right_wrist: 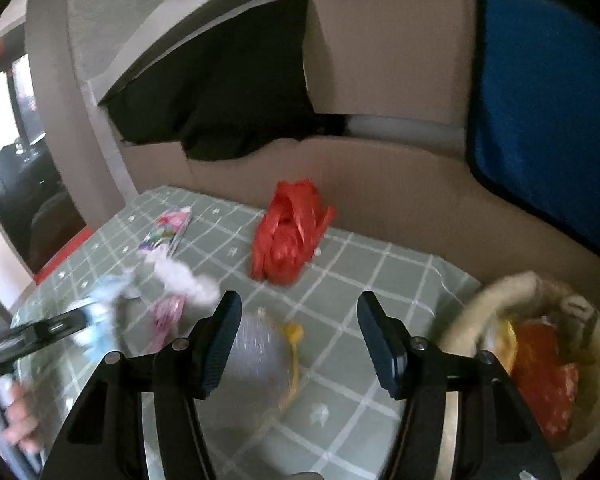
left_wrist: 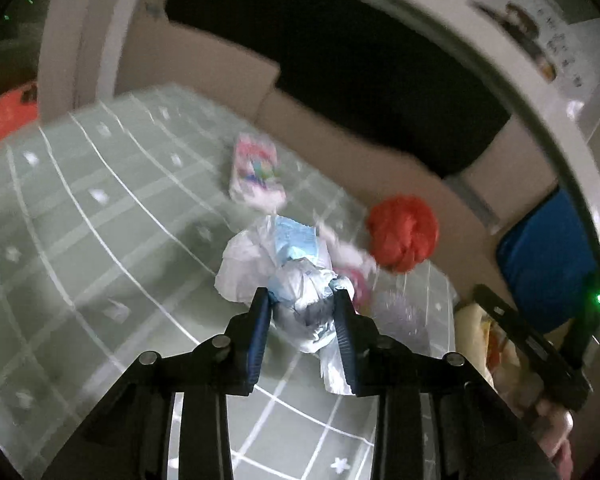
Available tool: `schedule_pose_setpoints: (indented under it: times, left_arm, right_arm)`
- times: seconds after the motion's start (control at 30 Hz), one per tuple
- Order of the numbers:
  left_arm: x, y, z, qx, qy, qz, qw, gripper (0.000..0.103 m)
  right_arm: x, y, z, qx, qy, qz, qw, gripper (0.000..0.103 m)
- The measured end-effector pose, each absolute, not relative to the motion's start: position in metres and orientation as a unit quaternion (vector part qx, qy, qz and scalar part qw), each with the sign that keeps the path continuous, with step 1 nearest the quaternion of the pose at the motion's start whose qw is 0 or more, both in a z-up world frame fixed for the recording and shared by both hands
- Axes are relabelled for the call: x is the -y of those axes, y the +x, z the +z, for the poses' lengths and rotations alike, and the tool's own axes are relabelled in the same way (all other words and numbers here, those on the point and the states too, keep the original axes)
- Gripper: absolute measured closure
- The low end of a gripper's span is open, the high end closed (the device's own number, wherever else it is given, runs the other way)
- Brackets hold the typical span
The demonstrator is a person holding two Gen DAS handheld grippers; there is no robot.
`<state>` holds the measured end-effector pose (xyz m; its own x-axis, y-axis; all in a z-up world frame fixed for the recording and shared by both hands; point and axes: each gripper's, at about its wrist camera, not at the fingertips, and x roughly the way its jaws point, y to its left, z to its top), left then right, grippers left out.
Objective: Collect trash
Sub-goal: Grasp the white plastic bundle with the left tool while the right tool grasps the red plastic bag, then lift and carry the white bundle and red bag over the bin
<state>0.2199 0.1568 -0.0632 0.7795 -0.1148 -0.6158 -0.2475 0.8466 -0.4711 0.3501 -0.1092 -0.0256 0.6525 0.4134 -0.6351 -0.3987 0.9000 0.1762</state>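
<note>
My left gripper point(left_wrist: 302, 300) is shut on a crumpled white and pale-blue wrapper point(left_wrist: 304, 292) above the green checked tablecloth point(left_wrist: 100, 208). A white tissue wad point(left_wrist: 240, 268) lies just behind it. A crumpled red plastic bag point(left_wrist: 402, 236) lies to the right; it also shows in the right wrist view point(right_wrist: 288, 232). A pink printed packet point(left_wrist: 256, 170) lies farther back, and it shows in the right wrist view point(right_wrist: 166, 232). My right gripper point(right_wrist: 296, 316) is open and empty above a clear bag with a yellow tie point(right_wrist: 268, 352).
A woven basket point(right_wrist: 596, 412) holding red and yellow trash stands at the table's right edge. A cardboard box wall point(right_wrist: 380, 188) with black cloth point(right_wrist: 228, 92) and a blue cloth point(right_wrist: 540, 100) borders the far side. A small pink wrapper point(right_wrist: 168, 316) lies at left.
</note>
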Motion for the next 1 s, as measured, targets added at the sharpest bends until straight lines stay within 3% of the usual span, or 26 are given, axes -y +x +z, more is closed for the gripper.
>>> schedule_pose_setpoints:
  times: [0.2,0.63,0.67,0.7,1.0]
  left_arm:
    - [-0.176,0.206,-0.048,-0.291,-0.24,0.063,0.924,0.07]
    - [-0.198,0.211,-0.07,-0.313,-0.274,0.05,0.908,0.07]
    - [-0.197,0.212,-0.071,-0.314,-0.273,0.051,0.908,0.07]
    - [-0.196,0.213,-0.072,-0.315,-0.272,0.051,0.908,0.07]
    - [-0.179,0.21,-0.068,-0.323,-0.256,0.046,0.91,0.07]
  right_arm:
    - [0.078,0.395,-0.032,-0.362,0.046,0.235,0.901,0.045]
    - [0.037,0.456,-0.069,-0.406,0.011,0.186,0.895,0.045]
    - [0.037,0.455,-0.069,-0.403,0.005,0.188,0.896,0.047]
    - [0.035,0.454,-0.068,-0.398,-0.003,0.195,0.896,0.058]
    - [0.041,0.412,-0.048,-0.382,-0.031,0.225,0.896,0.066]
